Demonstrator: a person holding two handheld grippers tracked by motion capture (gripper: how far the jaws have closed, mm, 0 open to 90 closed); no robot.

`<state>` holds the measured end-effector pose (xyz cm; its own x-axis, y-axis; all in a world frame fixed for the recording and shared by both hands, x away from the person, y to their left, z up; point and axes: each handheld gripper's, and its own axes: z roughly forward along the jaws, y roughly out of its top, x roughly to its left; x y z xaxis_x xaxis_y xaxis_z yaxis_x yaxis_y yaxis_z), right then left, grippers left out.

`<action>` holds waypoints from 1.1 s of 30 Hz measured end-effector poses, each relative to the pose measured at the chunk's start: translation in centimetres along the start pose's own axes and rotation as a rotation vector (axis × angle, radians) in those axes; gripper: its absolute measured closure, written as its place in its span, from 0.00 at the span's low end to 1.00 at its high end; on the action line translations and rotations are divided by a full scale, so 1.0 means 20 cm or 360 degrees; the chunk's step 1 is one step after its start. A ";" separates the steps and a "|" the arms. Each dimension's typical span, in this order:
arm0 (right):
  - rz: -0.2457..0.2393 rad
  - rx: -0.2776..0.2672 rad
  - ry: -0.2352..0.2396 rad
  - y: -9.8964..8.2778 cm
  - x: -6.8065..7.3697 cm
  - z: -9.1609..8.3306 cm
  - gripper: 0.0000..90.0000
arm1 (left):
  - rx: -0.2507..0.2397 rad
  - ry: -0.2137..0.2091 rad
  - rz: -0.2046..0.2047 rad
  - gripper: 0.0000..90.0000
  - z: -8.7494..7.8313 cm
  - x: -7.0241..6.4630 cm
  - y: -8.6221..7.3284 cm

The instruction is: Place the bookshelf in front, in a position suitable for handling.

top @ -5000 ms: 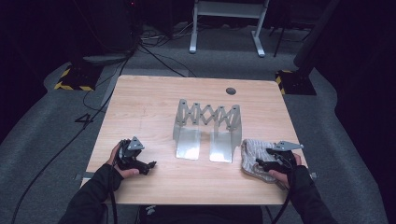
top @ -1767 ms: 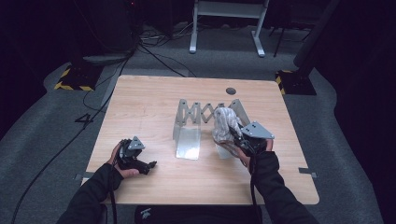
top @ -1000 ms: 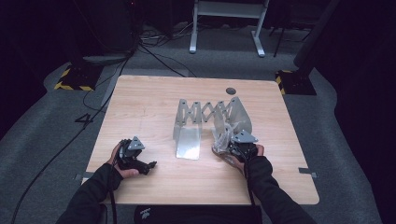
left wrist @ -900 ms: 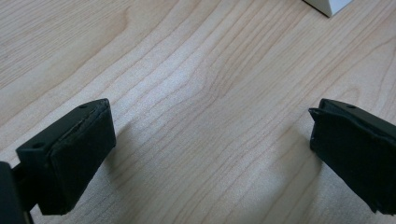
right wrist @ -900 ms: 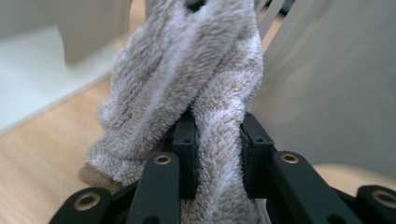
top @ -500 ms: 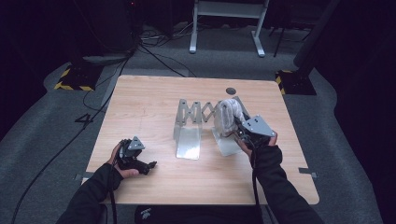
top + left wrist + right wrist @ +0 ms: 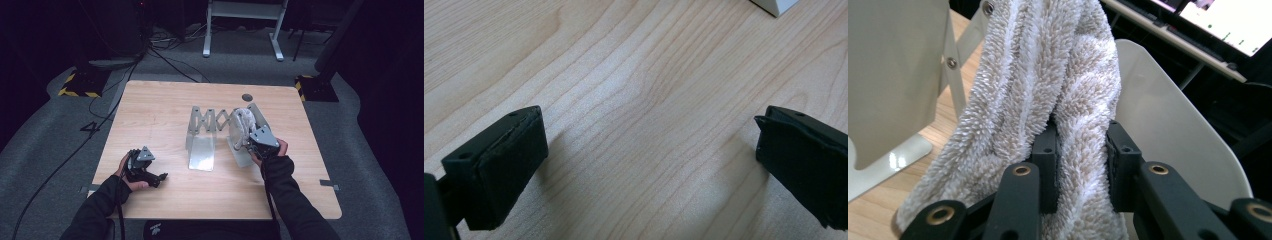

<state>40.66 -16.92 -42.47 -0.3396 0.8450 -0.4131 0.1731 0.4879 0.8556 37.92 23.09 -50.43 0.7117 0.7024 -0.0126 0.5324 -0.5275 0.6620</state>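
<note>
Table: a pale wood-grain table with rounded corners stands on grey carpet; a small dark round fitting sits near its far edge.
Room: dim and dark-walled, with black cables trailing over the floor, yellow-and-black hazard blocks at the table's far corners, and a white metal frame beyond.
Rack: a white expanding rack stands mid-table, smooth upright panels joined by a riveted scissor lattice, each panel on a flat foot.
Towel: a fluffy towel, beige and white with a deep looped pile, hangs bunched between two smooth rounded panels at the right end of the rack; in the high view the towel is a pale bundle against that end.
Right gripper: the right gripper, black with brass-ringed pivots, has its jaws pinched tight on a fold of the towel; in the high view the right gripper is held just at the rack's near side, grey plate on top.
Left gripper: the left gripper has blocky matte-black jaws spread wide over bare wood, gripping nothing; in the high view the left gripper rests at the table's near left, well apart from the rack.
</note>
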 end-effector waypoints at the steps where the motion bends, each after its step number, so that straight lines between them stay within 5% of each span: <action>1: 0.0012 -0.0009 0.0003 -0.02 0.00 0.00 0.80 | 0.0000 0.0000 0.0000 0.01 0.00 0.00 0.00; 7: -0.0036 0.0155 0.0118 -0.16 0.04 0.05 0.80 | 0.0001 0.0000 -0.0008 0.01 0.00 0.00 0.00; 10: 0.0004 0.0212 0.0203 -0.21 0.04 0.07 0.80 | 0.0000 0.0004 -0.0007 0.01 0.00 0.00 0.00; 17: 0.0027 0.0250 0.0251 -0.24 0.04 0.06 0.80 | 0.0001 -0.0004 -0.0002 0.01 0.00 0.00 0.00; 21: 0.0042 0.0206 0.0238 -0.20 0.03 0.03 0.80 | -0.0001 -0.0004 -0.0005 0.01 0.00 0.00 0.00; 27: 0.0093 -0.0018 0.0126 -0.03 -0.06 -0.06 0.81 | -0.0001 -0.0005 -0.0006 0.01 0.00 0.00 0.00; 33: 0.0075 -0.0126 0.0059 0.11 -0.12 -0.09 0.81 | -0.0002 -0.0006 -0.0008 0.01 0.00 0.00 0.00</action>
<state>40.14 -18.27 -39.13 -0.3673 0.8571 -0.3611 0.1165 0.4276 0.8964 37.94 23.02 -50.45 0.7106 0.7033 -0.0187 0.5355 -0.5235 0.6627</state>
